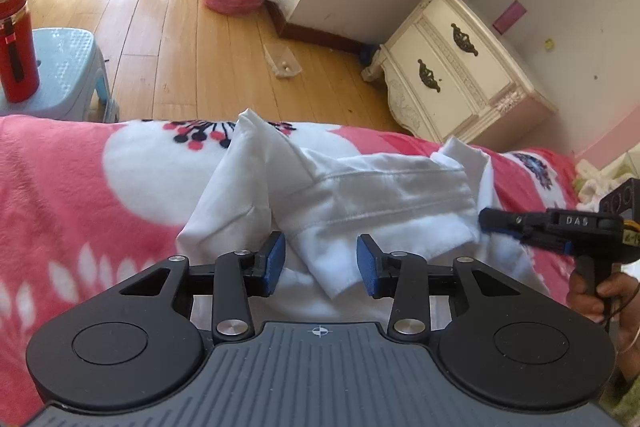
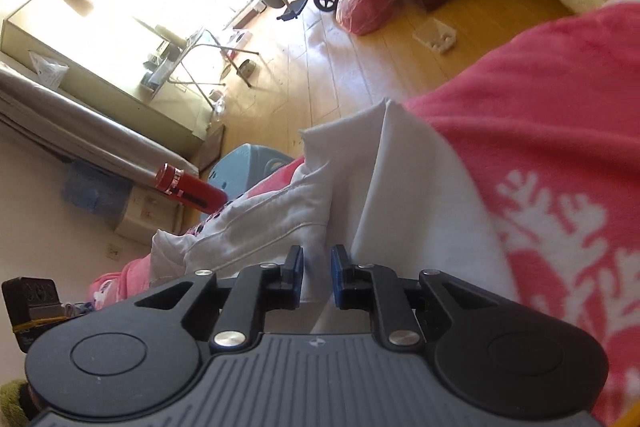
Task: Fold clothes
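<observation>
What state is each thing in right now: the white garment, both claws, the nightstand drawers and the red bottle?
White garment: partly folded, bunched on the pink blanket.
Left claw: open, a fold of cloth between its pads, not pinched.
Right claw: slightly open over the garment's edge, nothing gripped.
Nightstand drawers: both closed.
Red bottle: upright, capped, on the blue stool.

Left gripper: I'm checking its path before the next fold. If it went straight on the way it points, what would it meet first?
Most likely the white garment. The left gripper stands open, with a folded edge of the cloth already between its fingers, and more cloth bunched just ahead on the pink blanket. Depth is hard to judge.
</observation>
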Demonstrator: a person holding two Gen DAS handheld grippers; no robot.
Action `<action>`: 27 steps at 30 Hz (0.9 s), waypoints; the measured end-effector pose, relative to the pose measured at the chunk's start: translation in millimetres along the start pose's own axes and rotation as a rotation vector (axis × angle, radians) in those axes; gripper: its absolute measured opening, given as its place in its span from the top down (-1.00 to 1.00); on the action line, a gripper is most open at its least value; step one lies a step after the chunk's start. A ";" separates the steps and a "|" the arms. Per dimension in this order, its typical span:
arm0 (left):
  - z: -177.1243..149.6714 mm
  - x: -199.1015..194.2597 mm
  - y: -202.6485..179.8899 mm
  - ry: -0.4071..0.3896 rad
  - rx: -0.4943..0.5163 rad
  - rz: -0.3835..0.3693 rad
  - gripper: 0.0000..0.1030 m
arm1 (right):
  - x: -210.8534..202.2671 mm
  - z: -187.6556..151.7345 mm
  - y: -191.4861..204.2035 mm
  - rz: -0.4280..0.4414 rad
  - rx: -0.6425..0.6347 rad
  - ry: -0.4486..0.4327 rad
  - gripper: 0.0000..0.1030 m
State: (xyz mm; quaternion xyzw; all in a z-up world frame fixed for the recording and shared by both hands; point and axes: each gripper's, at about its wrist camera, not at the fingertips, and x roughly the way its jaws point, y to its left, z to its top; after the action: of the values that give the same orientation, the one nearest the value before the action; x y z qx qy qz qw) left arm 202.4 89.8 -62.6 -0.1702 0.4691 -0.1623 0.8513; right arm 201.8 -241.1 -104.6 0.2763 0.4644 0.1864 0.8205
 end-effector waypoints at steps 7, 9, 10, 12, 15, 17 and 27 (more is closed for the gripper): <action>6.4 -16.3 -47.5 -0.148 0.325 0.075 0.24 | -12.1 -0.4 52.7 -0.017 -0.278 -0.119 0.68; 5.0 -0.3 -64.7 -0.135 0.421 0.088 0.24 | 6.9 -6.1 70.8 -0.032 -0.378 -0.092 0.68; -0.1 10.3 -69.7 -0.119 0.458 0.099 0.23 | 17.3 -11.7 78.7 -0.048 -0.440 -0.077 0.69; -13.6 31.7 -72.2 -0.066 0.499 0.135 0.22 | 39.5 -30.6 86.1 -0.099 -0.546 -0.032 0.68; -36.4 49.7 -70.7 -0.043 0.554 0.179 0.21 | 65.2 -58.0 77.9 -0.151 -0.613 0.029 0.69; -40.4 43.4 -71.3 -0.050 0.577 0.177 0.13 | 62.0 -58.8 80.6 -0.147 -0.627 0.016 0.68; -3.4 22.9 -60.2 -0.121 0.455 0.153 -0.10 | 24.5 7.1 72.5 -0.273 -0.614 -0.149 0.63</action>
State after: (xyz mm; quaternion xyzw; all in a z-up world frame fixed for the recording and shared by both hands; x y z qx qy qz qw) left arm 204.1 25.8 -54.8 0.0526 0.3801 -0.1884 0.9040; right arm 216.6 -172.9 -72.3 -0.0353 0.3581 0.1853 0.9144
